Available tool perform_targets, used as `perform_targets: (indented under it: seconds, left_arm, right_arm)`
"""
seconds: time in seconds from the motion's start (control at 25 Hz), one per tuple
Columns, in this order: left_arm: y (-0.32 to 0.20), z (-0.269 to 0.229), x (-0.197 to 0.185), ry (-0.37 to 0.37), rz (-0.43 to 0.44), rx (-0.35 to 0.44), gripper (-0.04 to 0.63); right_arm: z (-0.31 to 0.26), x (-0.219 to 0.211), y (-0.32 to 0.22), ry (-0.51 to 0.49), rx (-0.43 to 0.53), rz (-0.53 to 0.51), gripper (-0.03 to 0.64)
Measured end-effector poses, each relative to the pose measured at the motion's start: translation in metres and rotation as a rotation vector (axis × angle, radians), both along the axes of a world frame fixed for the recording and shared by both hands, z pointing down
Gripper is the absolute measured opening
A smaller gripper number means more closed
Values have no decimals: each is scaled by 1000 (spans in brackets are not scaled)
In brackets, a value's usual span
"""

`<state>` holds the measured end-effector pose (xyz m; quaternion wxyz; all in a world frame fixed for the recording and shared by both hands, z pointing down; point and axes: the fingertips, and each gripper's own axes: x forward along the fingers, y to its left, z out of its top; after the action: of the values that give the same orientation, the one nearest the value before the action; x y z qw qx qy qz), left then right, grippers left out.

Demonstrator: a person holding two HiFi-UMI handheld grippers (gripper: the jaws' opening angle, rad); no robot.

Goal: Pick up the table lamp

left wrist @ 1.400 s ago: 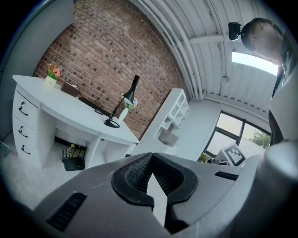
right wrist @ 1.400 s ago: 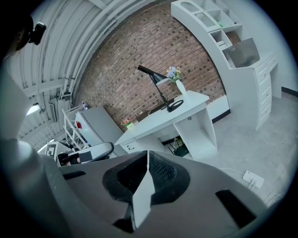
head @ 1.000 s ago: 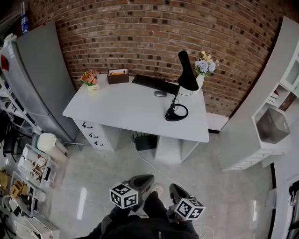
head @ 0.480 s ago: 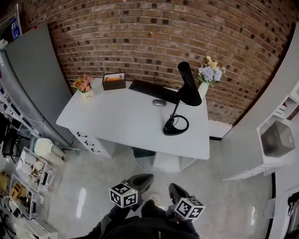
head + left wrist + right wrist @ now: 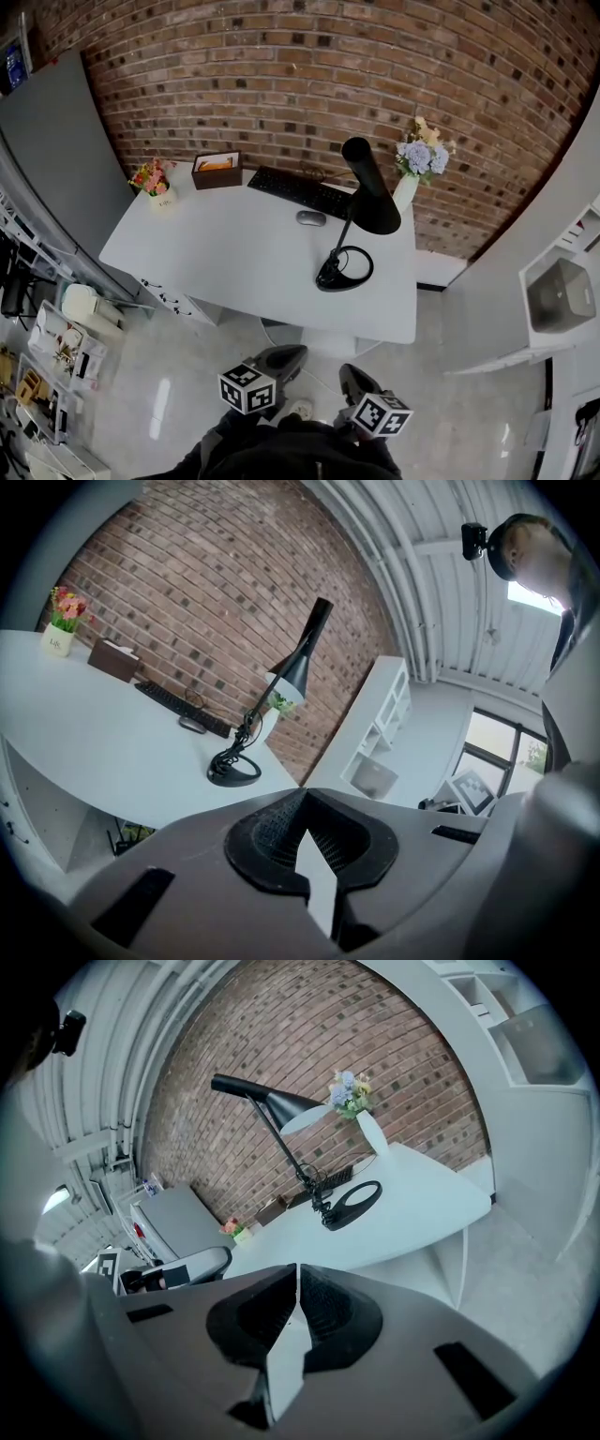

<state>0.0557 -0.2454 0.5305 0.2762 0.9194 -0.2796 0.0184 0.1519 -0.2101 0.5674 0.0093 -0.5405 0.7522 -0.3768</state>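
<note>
The left tool (image 5: 302, 841) and right tool (image 5: 294, 1309) have smooth grey shells cut with dark slots, and black ribbed pads (image 5: 270, 832) set in rounded black surrounds. Each carries a white cube (image 5: 248, 390) printed with black square markers. The person wears dark clothing (image 5: 281, 457).

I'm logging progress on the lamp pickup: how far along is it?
Done: nothing yet; the table lamp stands untouched on the desk, its ring base flat. In hand: the left claw and right claw are both shut and empty, out over the floor short of the desk. Left: reach the lamp, open a claw, grip it and lift.
</note>
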Motion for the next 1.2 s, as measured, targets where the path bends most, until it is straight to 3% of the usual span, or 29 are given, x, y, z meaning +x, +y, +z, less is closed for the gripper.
perform_targets:
  seconds: [0.48, 0.64, 1.04, 1.12, 1.2]
  left_arm:
    - [-26, 2, 13, -43, -11, 9, 8]
    - [-47, -16, 15, -41, -2, 63, 8]
    - [-142, -101, 31, -53, 18, 283, 11]
    - [-158, -116, 35, -52, 34, 309, 91]
    - [-172, -130, 40, -51, 51, 336, 141]
  right_arm:
    - [9, 17, -19, -30, -17, 23, 17]
    - [10, 20, -24, -29, -5, 29, 17]
    - [-39, 32, -95, 47, 157, -13, 18]
    - [-48, 33, -110, 71, 186, -17, 24]
    - [-54, 31, -127, 79, 202, -35, 121]
